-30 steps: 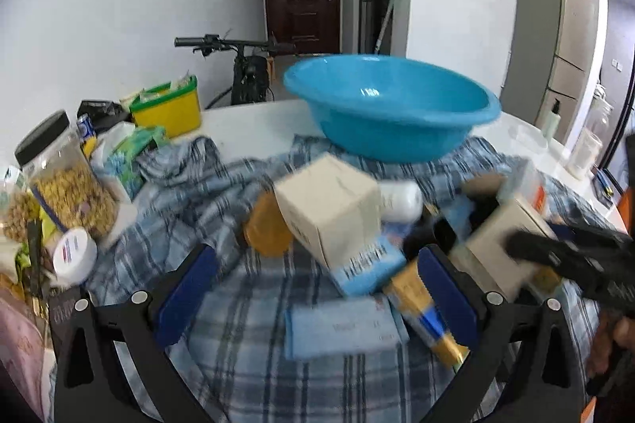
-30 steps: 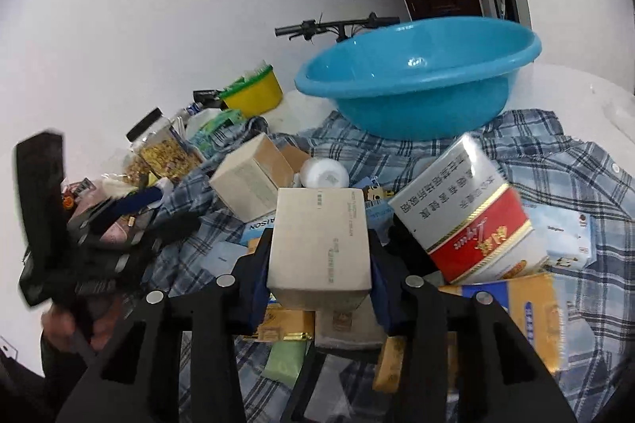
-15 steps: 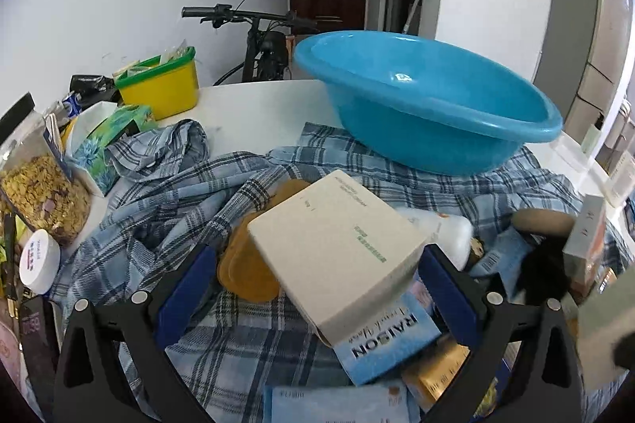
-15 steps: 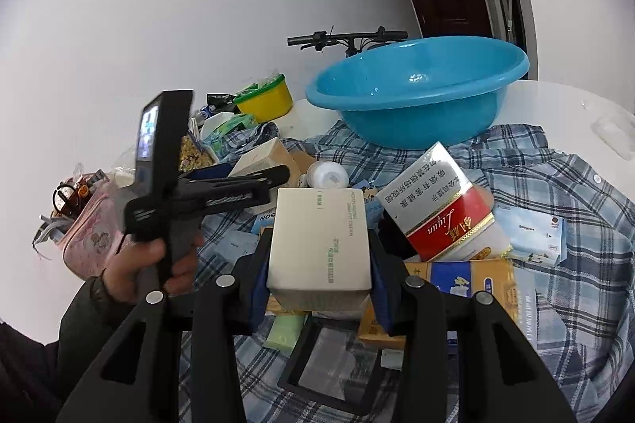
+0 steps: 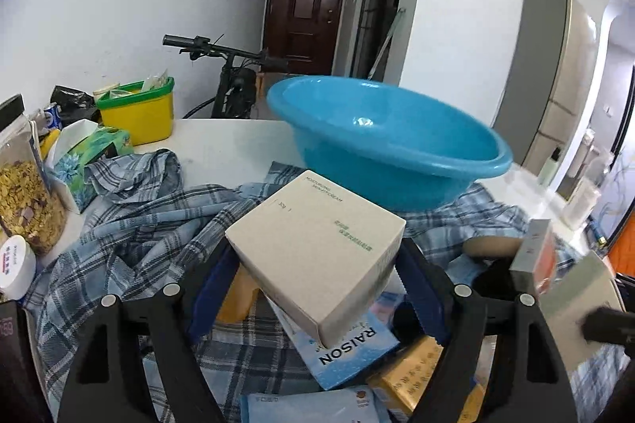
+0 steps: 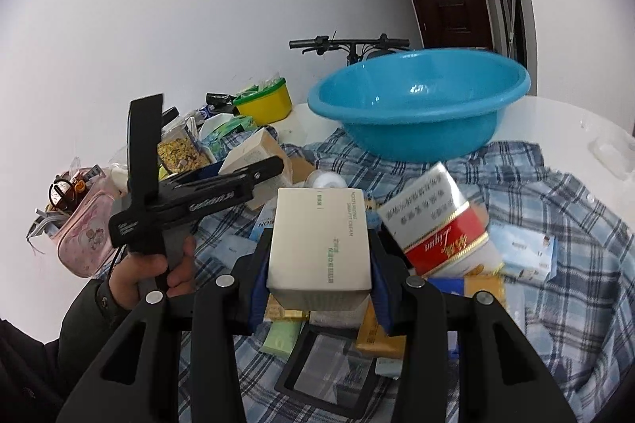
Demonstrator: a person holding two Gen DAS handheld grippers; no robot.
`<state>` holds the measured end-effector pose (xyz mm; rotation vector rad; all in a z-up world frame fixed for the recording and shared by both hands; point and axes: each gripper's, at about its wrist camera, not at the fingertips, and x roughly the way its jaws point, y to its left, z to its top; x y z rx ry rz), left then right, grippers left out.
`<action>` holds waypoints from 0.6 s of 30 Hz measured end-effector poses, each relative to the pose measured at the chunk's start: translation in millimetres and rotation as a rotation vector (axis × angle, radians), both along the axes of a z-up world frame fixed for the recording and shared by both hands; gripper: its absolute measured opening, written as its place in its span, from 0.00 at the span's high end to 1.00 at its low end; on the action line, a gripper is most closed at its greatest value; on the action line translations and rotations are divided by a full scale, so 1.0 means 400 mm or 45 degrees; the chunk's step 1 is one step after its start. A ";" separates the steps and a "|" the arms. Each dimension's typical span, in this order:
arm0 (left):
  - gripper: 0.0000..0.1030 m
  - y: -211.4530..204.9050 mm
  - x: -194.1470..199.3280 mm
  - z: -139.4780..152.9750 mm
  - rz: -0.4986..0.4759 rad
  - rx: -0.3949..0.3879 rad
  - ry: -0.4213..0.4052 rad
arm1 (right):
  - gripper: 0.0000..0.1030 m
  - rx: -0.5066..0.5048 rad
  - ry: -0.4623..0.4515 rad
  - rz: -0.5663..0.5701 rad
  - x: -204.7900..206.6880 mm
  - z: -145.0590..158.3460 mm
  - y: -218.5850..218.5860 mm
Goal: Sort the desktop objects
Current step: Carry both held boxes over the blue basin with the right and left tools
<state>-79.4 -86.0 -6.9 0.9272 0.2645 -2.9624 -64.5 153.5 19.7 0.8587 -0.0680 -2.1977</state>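
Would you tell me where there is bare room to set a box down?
Bare white tabletop lies between the yellow tub and the blue basin, and right of the basin. The basin looks empty. The plaid shirt is crowded with boxes.

Home: bicycle (image 5: pixel 234 73), fridge (image 5: pixel 551 81), door (image 5: pixel 303 14).

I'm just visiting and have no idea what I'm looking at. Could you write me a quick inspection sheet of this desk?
Surface: white table, largely covered by a blue plaid shirt.
Job's things: two beige cream boxes, one between the left gripper's jaws, one in the right gripper; empty blue basin.
Clutter: red-and-white carton, RAISON packet, yellow tub, cereal jar, tissue box, pink pouch.
Grippers: left gripper closing around its box; right gripper shut on its box.
Cables: nothing seen.
Surroundings: bicycle, dark door, fridge.
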 end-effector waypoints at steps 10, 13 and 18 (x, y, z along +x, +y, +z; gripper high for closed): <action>0.20 -0.020 0.020 0.006 -0.010 0.090 0.023 | 0.59 0.036 0.100 -0.017 -0.061 0.068 -0.027; 0.20 -0.021 0.024 0.005 -0.004 0.086 0.033 | 0.59 0.061 0.160 -0.003 -0.093 0.104 -0.044; 0.20 -0.020 0.023 -0.003 0.007 0.083 0.026 | 0.59 0.080 0.263 -0.020 -0.175 0.179 -0.064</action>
